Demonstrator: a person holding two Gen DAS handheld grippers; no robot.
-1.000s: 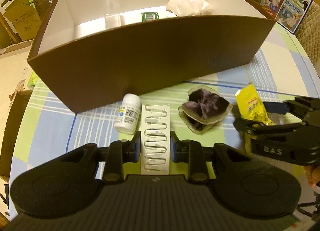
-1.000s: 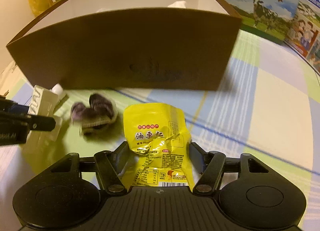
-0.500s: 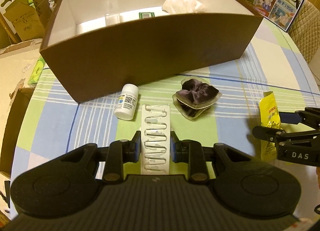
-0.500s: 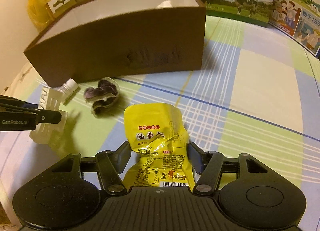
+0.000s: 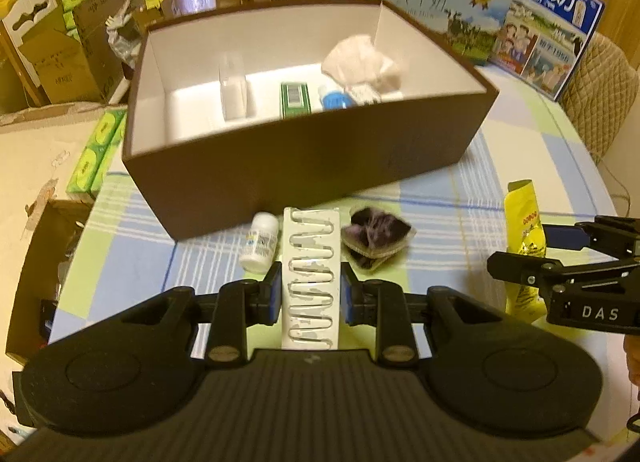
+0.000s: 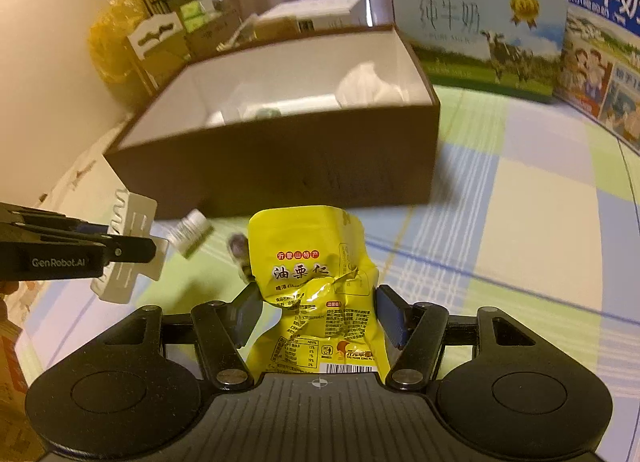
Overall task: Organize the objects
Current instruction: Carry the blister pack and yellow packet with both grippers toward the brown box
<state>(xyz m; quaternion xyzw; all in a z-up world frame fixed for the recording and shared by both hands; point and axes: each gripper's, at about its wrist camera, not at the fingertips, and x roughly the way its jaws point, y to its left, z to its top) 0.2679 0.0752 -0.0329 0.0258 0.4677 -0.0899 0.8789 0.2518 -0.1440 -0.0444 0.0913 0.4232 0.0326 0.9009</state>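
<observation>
Left wrist view: left gripper (image 5: 311, 290) jaws drawn close, pads pressing both long edges of a white blister strip (image 5: 311, 258), which is held clear of the checked tablecloth (image 5: 460, 222). Below and beyond it on the cloth: small white pill bottle (image 5: 261, 242) on its side, just beside a clear packet with dark contents (image 5: 377, 236). Brown open box (image 5: 320, 158) stands behind them; inside, a crumpled white tissue (image 5: 360, 62), a green carton (image 5: 295, 99), a clear cup (image 5: 233, 90). Right gripper (image 5: 560, 258) enters at the right edge, holding a yellow snack pouch (image 5: 524, 222).

Right wrist view: right gripper (image 6: 318, 312) jaws about half open, closed onto the yellow snack pouch (image 6: 316, 274), which crumples between the pads and sits lifted off the cloth. Left gripper (image 6: 132, 246) at left with the blister strip (image 6: 128, 246). Pill bottle (image 6: 191, 233) lies near the box (image 6: 280, 174) front wall. Milk cartons (image 6: 480, 34) stand behind.
</observation>
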